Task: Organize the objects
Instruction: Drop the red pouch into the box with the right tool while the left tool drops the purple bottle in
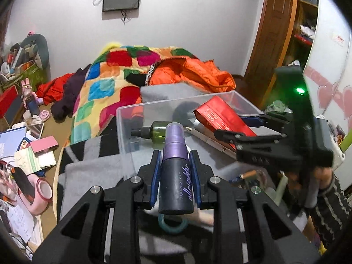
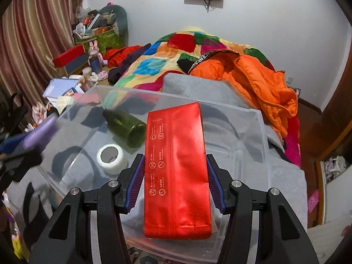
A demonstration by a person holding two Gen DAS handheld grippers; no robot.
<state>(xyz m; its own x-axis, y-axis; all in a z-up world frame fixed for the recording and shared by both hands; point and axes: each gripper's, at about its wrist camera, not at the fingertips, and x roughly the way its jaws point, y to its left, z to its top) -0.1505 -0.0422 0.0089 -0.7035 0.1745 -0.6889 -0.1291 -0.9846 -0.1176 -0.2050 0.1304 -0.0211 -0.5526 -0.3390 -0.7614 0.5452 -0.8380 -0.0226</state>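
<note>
My left gripper (image 1: 176, 167) is shut on a black spray bottle with a purple cap (image 1: 176, 176) and holds it just before the near wall of a clear plastic bin (image 1: 125, 118). The bottle's purple cap shows blurred in the right wrist view (image 2: 41, 132). My right gripper (image 2: 175, 176) stands over the bin (image 2: 261, 118) with a red foil packet (image 2: 176, 171) between its pads, jaws touching or almost touching the packet's sides. The right gripper and the packet (image 1: 220, 116) also show in the left wrist view. In the bin lie a green bottle (image 2: 125, 127), a white tape roll (image 2: 111, 157) and a pen (image 1: 209, 138).
The bin rests on a grey blanket (image 2: 198, 88) on a bed with a patchwork quilt (image 1: 105, 88) and an orange jacket (image 2: 259, 81). Books, boxes and a pink tape holder (image 1: 41, 195) clutter the floor at left. A wooden door (image 1: 270, 33) stands at right.
</note>
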